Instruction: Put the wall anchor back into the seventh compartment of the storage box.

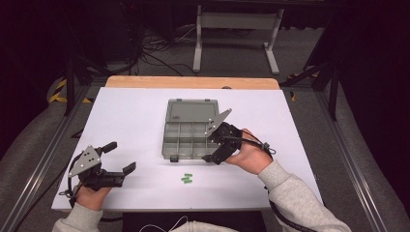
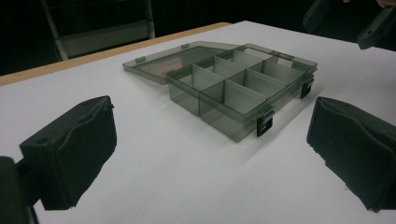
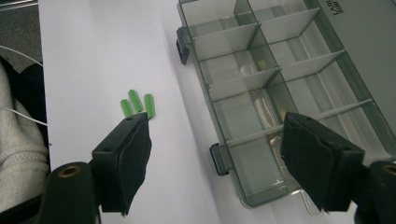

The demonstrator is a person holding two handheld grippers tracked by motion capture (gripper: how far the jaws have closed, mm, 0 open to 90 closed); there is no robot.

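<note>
White board (image 1: 135, 121) covers the table, dark floor and cables beyond; a grey compartment box (image 1: 189, 137) lies open at its centre, lid flat behind, compartments seemingly empty though the tinted plastic makes that hard to confirm; three green pieces (image 1: 186, 179) lie just in front of the box. Right gripper (image 1: 212, 145) hovers over the box's near right corner, jaws wide, nothing between them; left gripper (image 1: 121, 157) rests near the left edge, jaws wide, holding nothing; its cable is partly cut off.
</note>
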